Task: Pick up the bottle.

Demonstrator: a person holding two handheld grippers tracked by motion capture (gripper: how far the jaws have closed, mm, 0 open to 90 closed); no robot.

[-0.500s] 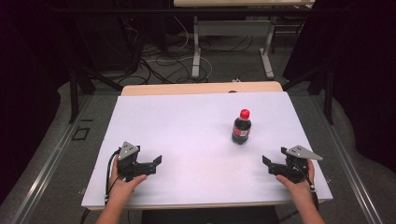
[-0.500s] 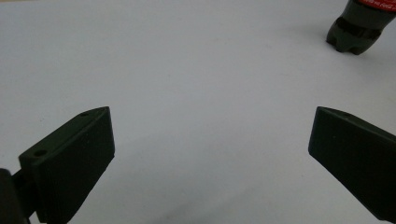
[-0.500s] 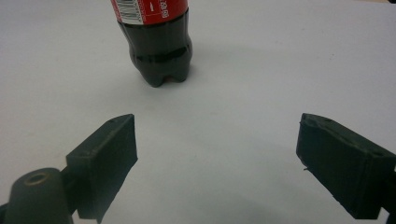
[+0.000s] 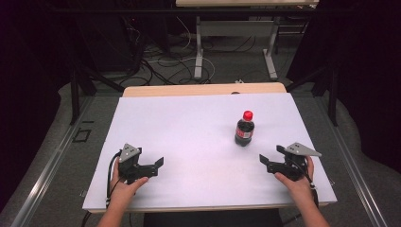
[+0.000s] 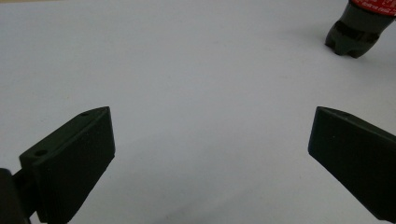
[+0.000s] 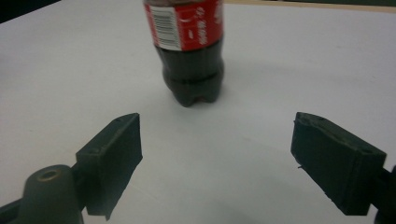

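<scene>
A small cola bottle point(image 4: 245, 130) with a red cap and red label stands upright on the white table top point(image 4: 189, 123), right of centre. My left gripper point(image 4: 155, 167) rests near the front left, held by a hand, jaws open and pointing right. In its own view the left gripper point(image 5: 210, 126) holds nothing, and the bottle's base point(image 5: 357, 28) is far off at the top right. My right gripper point(image 4: 270, 158) sits at the front right, open, pointing left toward the bottle. In the right gripper view point(image 6: 217, 126) the bottle point(image 6: 191, 51) stands just beyond the empty jaws.
A wooden table edge point(image 4: 203, 90) shows behind the white sheet. Beyond it are metal desk legs point(image 4: 198, 52) and loose cables point(image 4: 156, 61) on the grey floor. Dark curtains flank both sides.
</scene>
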